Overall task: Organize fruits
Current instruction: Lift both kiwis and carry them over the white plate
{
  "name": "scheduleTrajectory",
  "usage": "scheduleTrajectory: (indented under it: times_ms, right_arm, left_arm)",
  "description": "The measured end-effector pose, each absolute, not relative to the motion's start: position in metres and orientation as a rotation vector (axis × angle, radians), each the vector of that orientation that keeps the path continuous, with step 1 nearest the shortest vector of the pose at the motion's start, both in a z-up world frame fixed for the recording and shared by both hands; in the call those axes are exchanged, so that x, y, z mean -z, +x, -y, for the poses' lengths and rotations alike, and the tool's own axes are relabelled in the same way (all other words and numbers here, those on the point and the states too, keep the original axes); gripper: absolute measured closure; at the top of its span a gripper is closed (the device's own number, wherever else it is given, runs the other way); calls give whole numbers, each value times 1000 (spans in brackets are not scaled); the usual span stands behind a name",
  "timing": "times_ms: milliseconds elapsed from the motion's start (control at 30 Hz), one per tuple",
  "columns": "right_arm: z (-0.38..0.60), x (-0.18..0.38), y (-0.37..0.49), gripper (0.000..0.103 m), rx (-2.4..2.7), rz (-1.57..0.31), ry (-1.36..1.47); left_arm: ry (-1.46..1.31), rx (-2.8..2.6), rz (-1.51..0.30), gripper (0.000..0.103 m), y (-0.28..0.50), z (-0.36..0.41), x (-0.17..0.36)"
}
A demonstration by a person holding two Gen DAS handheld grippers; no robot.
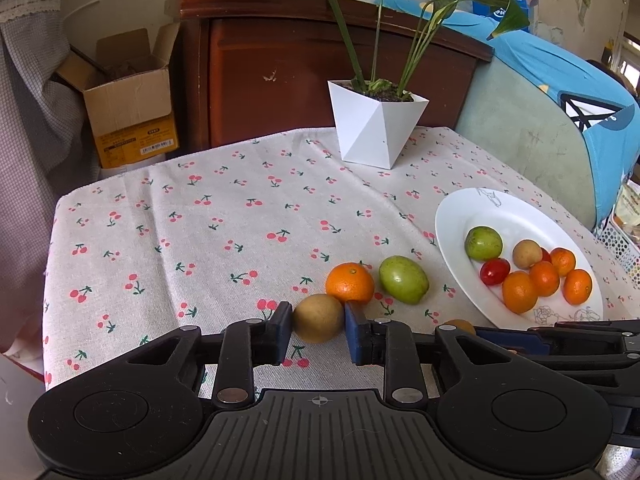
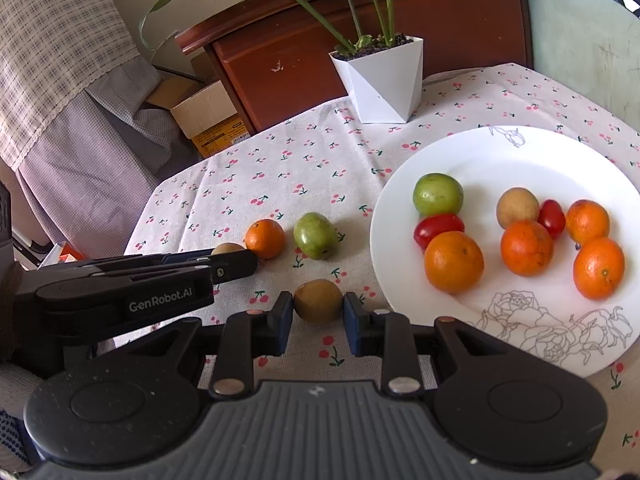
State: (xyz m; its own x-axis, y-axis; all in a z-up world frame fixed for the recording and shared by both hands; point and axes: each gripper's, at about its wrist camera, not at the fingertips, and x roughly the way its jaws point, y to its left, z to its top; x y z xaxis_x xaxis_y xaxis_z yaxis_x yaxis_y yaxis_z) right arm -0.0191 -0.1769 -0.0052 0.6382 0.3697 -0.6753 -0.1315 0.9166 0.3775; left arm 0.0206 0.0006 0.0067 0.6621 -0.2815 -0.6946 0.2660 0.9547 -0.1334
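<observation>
While a brown round fruit [image 1: 318, 319] sits on the table [image 1: 224, 224] between the pads of the left tool [image 1: 318, 330], both blue pads press its sides, so that tool is gripping it. A second brown fruit [image 2: 319, 301] lies on the cloth nearer the plate, clamped the same way between the pads of the right tool [image 2: 319, 322], contact visible on both sides. Just beyond the left tool's fruit rest an orange [image 1: 350, 283], touching it or nearly so, and a green fruit [image 1: 404, 279] just beside the orange; both are on the cloth, not on the plate. The white plate [image 2: 520, 152] stands to the right on the table and carries one green fruit, two small red tomatoes, a pale brown fruit and four oranges. The cloth is pale with a cherry print. At the far edge of the table stands a white faceted planter [image 1: 376, 128] with a green plant. Behind it: a dark wooden cabinet [image 1: 280, 72]; left of that, an open cardboard box [image 1: 128, 100].
</observation>
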Motion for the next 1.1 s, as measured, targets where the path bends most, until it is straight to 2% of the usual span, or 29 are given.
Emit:
scheduleTrajectory:
  times_ms: [300,600,1100]
  right_arm:
    - [203,-21,-17,76,-259,-752,361]
    - [251,-53,-5,76,-175,-700,339]
    - [310,-24,19,76,-42,-764,427]
  left_arm:
    - [-44,355,-689,78,14,15,-46]
    - [-21,505,-688,77,32,66,-72]
    - [48,614,-724,77,65,130,-41]
